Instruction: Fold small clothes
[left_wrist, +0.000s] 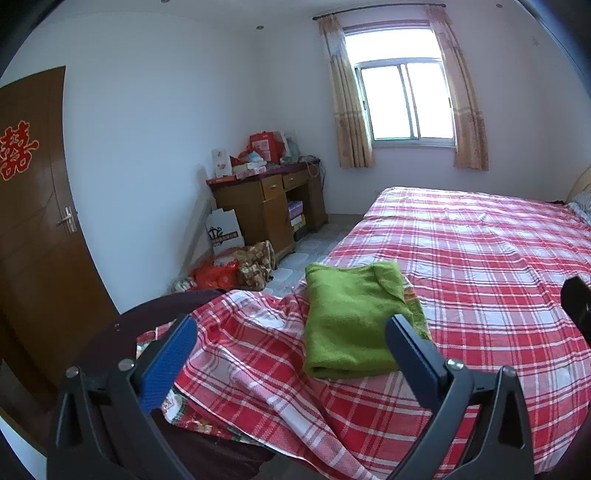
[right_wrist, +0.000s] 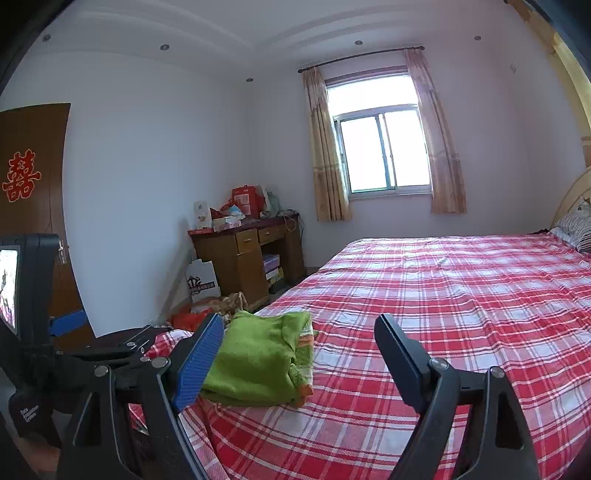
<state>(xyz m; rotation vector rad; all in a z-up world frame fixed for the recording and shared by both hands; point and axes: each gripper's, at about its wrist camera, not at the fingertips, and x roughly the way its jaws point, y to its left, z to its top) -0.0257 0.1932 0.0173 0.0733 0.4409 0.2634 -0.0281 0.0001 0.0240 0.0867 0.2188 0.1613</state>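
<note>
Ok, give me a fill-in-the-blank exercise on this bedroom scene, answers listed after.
1. The folded garment lying on the bed is ____ in colour.
2. The bedsheet has a red and white ____ pattern.
3. Both the left gripper and the right gripper have their jaws ____ and hold nothing.
4. The wooden desk stands between the window and the ____.

Missing words: green; plaid; open; door

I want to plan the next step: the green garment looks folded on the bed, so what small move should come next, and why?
Probably draw both grippers back. The green garment already lies folded on the checked bedsheet, and the left gripper and right gripper are open, holding nothing.
</note>
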